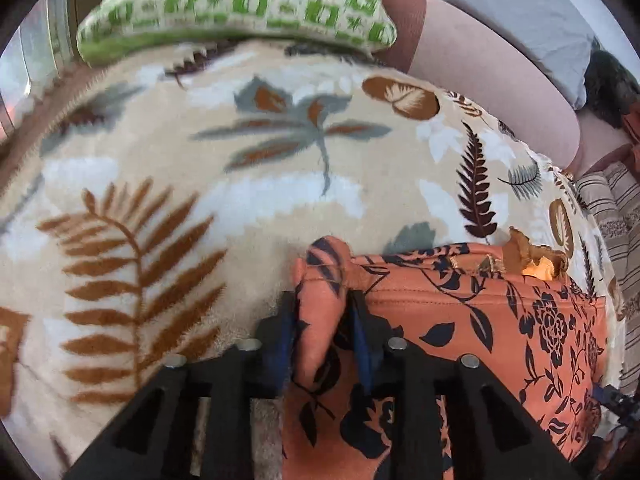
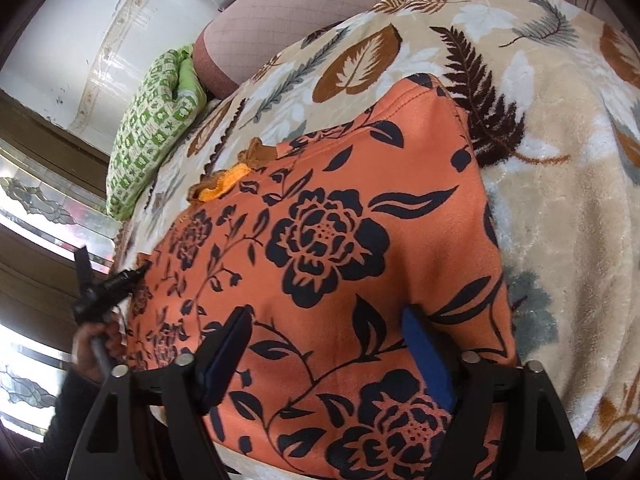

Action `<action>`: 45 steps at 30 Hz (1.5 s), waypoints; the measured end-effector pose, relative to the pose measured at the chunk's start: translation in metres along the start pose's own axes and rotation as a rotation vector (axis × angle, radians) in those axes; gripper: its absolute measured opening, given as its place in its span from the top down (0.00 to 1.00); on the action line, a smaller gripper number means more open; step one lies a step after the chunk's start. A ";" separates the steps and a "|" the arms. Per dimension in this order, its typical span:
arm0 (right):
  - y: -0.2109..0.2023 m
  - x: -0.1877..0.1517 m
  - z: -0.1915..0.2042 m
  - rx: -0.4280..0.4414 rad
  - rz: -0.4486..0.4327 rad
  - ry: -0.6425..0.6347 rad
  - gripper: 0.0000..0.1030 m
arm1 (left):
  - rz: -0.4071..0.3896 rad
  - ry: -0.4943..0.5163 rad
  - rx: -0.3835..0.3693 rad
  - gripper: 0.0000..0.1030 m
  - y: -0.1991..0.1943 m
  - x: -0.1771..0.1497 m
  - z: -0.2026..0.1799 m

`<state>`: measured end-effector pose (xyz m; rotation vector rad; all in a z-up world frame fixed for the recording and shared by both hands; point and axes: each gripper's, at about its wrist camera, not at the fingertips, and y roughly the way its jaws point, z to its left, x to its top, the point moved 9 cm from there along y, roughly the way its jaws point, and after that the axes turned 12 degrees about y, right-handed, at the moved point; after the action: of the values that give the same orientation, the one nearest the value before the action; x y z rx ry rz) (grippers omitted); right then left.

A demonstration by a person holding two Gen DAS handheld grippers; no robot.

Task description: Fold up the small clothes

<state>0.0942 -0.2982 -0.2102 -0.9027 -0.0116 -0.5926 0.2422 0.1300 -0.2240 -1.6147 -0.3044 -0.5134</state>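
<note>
A bed is covered by a cream fleece blanket (image 2: 560, 240) printed with brown and grey leaves. At the blanket's far edge lie a green patterned pillow (image 2: 148, 128) and a pink bolster (image 2: 272, 12). Beyond the pillow, a white wall (image 2: 80, 40) meets daylit patterned-glass windows (image 2: 52, 216).

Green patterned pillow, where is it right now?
The green patterned pillow lies at the far edge of the leaf-print blanket, top left in the left wrist view, beside a pink cushion, well clear of the orange floral garment.
</note>
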 end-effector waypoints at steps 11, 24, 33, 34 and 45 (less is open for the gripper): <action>-0.006 0.092 0.032 0.162 -0.034 0.041 0.18 | -0.133 0.067 -0.010 0.47 -0.084 -0.041 -0.052; -0.026 0.098 -0.004 0.158 -0.112 0.160 0.18 | -0.041 0.034 -0.014 0.41 -0.076 -0.088 -0.075; -0.038 -0.049 -0.005 0.125 0.006 0.104 0.18 | -0.046 0.065 0.074 0.41 -0.101 -0.098 -0.074; -0.033 -0.052 -0.013 0.073 0.018 0.104 0.18 | -0.049 0.065 0.082 0.41 -0.105 -0.098 -0.074; -0.023 -0.017 0.021 -0.004 -0.042 -0.061 0.18 | -0.092 0.046 0.112 0.36 -0.138 -0.092 -0.081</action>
<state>0.0735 -0.2856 -0.1842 -0.9256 -0.0848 -0.6044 0.0838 0.0751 -0.1467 -1.4835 -0.3675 -0.5924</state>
